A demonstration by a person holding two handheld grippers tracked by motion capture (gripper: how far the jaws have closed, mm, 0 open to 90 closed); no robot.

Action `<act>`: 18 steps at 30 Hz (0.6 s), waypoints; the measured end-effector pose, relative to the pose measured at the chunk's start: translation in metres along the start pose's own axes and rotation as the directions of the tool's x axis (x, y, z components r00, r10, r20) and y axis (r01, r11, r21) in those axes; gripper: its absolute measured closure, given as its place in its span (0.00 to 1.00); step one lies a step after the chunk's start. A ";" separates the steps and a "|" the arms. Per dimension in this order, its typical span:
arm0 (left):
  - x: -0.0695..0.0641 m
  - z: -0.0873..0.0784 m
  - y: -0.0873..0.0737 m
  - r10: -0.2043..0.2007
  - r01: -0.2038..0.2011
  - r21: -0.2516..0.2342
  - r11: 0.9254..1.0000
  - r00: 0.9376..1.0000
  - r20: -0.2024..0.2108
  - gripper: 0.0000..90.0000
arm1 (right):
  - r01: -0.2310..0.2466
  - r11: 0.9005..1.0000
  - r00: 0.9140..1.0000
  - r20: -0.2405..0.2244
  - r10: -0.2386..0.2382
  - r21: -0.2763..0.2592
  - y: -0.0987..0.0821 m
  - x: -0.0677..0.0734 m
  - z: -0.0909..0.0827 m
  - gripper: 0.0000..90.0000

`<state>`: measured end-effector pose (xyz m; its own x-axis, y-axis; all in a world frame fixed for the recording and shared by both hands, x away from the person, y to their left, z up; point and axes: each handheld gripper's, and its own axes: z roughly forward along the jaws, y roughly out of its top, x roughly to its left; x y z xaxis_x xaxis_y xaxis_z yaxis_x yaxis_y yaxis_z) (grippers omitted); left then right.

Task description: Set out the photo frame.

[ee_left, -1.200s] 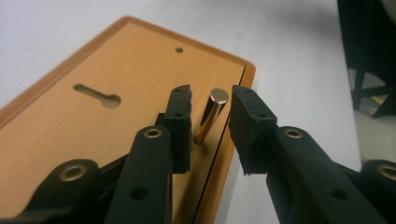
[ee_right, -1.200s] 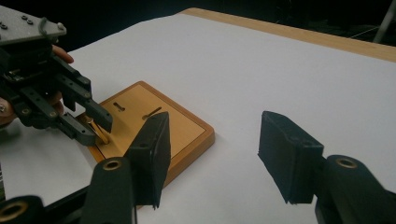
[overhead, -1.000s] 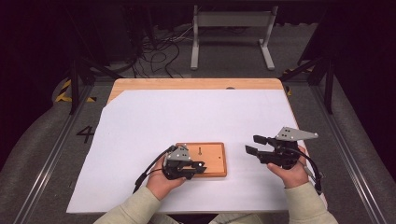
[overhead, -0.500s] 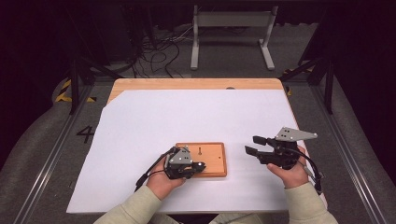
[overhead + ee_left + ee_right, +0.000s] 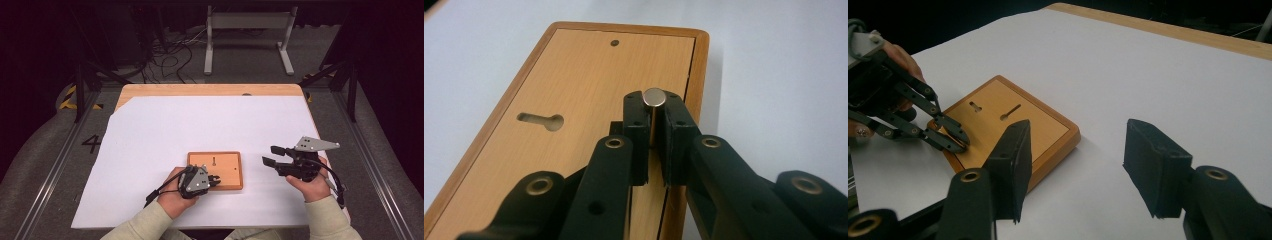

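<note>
At the near edge of the surface (image 5: 150, 125), the left gripper (image 5: 212, 179) sat low over the wooden board (image 5: 227, 165), its fingers (image 5: 636, 135) clenched on a small metal pin (image 5: 654, 97). Those fingers had just been closing, and the pin was there between them. In the left gripper view the pin stood upright, its round silver top poking out above the black pads, right over the board's near right-hand part, close to the rim. A keyhole-shaped slot (image 5: 541, 120) lay to the pin's left in that view, apart from it, and a small dark hole (image 5: 614, 43) sat farther up toward the board's far end.

Off to the right, the right gripper (image 5: 272, 157) hung above the white sheet, well apart from the board, its fingers (image 5: 1013, 160) released and spread with nothing between them. They pointed across toward the board. From the right gripper view the board lay flat on the sheet ahead, two slots showing on its face, with the left gripper's tips down at its corner.

Beyond the board the white sheet ran on bare to the far strip of wooden surface, then a dark floor with cables (image 5: 170, 55) and a metal stand (image 5: 247, 22).
</note>
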<state>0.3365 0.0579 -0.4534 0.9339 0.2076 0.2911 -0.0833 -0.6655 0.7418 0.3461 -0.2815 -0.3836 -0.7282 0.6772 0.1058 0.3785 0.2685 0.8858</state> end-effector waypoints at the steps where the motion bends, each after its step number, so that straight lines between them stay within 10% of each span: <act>1: -0.001 0.000 0.000 0.016 -0.016 -0.001 1.000 1.000 -0.004 0.93 | 0.000 1.000 1.000 -0.001 0.000 0.002 0.000 0.000 0.000 0.50; 13: -0.020 -0.003 -0.002 0.236 -0.238 -0.009 0.971 0.967 -0.100 0.93 | 0.033 0.999 0.999 -0.012 -0.033 0.014 0.001 0.004 0.002 0.52; 18: -0.019 -0.004 -0.003 0.251 -0.252 0.005 0.968 0.960 -0.123 0.93 | 0.064 0.998 0.998 -0.021 -0.064 0.017 0.000 0.005 0.004 0.54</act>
<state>0.3173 0.0586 -0.4589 0.8330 0.1210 0.5398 -0.3141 -0.6999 0.6415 0.3449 -0.2750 -0.3850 -0.7627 0.6441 0.0587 0.3406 0.3228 0.8831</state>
